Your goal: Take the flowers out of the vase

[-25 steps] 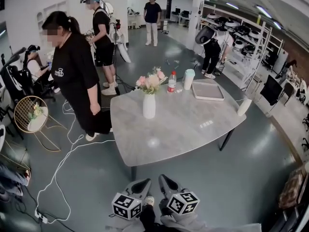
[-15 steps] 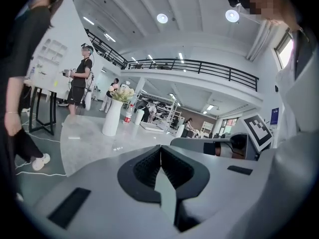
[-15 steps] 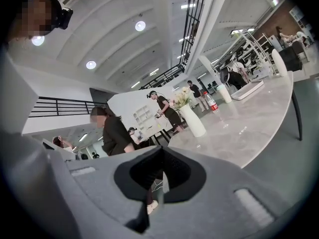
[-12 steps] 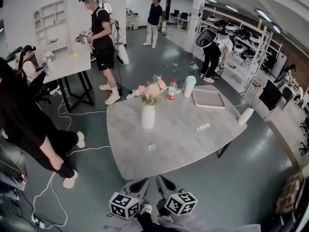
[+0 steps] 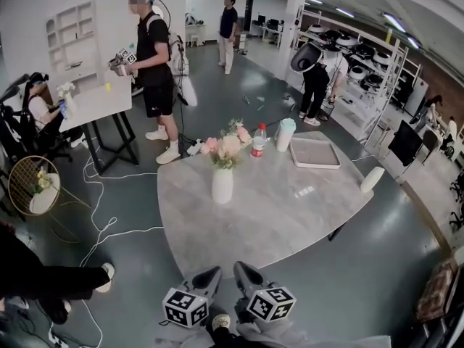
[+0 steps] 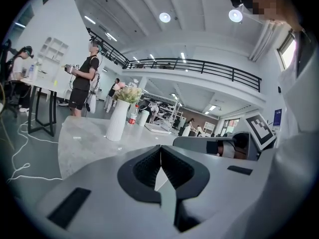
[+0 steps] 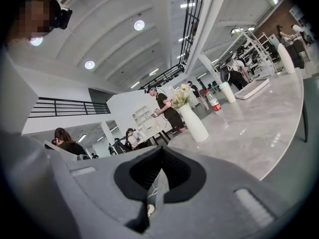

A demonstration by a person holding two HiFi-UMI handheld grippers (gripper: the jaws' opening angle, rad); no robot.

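While held low, short of the near edge of the counter, in the head view: left hand-held gripper and right hand-held gripper close side by side, both pointing toward the white vase. Vase upright on the counter, straight ahead of both and well apart from them, slightly toward the left one's side. Long axis vertical, with pink and cream flowers rising from the mouth. Judged about equal in reach, the left marginally nearer. Farther off, beyond the vase: a red-capped bottle, a pale cup and a tray.

In the left gripper view: left hand-held gripper with jaws pressed together, nothing between them. Vase ahead and to the left of the closed tips, flowers on top.

In the right gripper view: right hand-held gripper likewise closed tight and empty. Vase ahead and a little right of the tips, with the flowers above. Side profile of vase and bouquet given here, foreshortened from the head camera. Gap to the counter edge given only from above. Probable need: jaws opened first, then a pull straight up along the stems.
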